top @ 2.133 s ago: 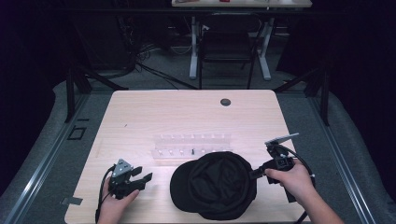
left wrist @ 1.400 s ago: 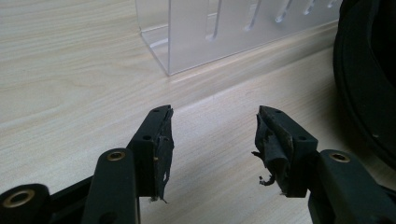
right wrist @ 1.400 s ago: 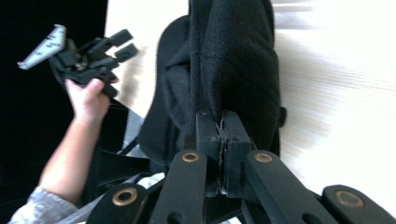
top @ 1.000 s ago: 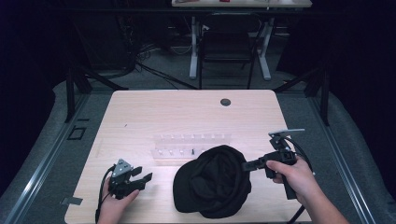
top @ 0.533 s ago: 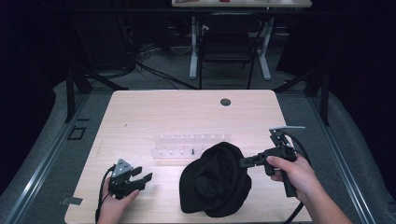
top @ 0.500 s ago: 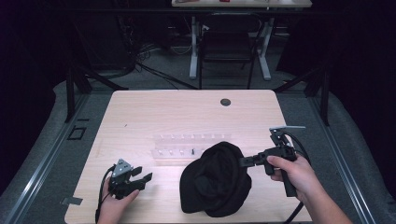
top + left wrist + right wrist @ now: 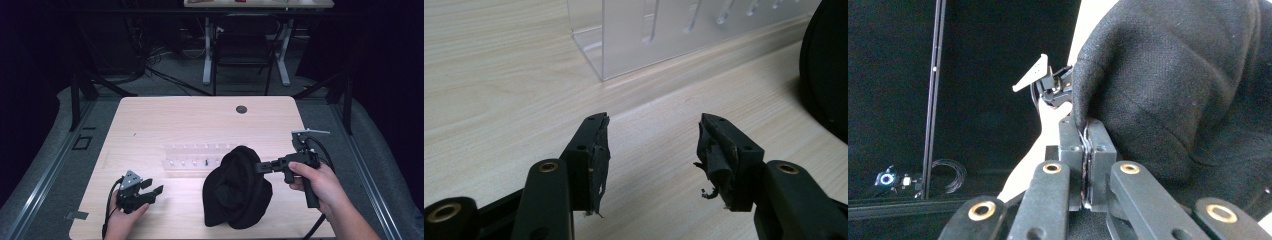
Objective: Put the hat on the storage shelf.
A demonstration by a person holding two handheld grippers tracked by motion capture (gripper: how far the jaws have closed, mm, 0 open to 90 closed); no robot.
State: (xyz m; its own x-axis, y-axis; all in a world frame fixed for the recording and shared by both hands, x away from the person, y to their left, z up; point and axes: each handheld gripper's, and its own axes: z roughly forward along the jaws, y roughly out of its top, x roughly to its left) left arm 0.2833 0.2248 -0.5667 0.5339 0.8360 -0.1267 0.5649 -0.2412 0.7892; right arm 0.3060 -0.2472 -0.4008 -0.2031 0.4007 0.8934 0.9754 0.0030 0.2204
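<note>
Hat lifted by its edge, beside the clear rack

Your right gripper [image 7: 261, 166] is clenched on the black hat [image 7: 237, 187] – it hangs leftward from the jaws, lower edge on the table just in front of the clear rack [image 7: 197, 155]. Your left gripper [image 7: 150, 189] rests released, well left of the rack's near side – the right hand is nearer.

The left tongs [image 7: 651, 150] gape over bare table [image 7: 499, 90], clear rack [image 7: 684, 30] ahead, black cap [image 7: 829, 65] beside.
</note>
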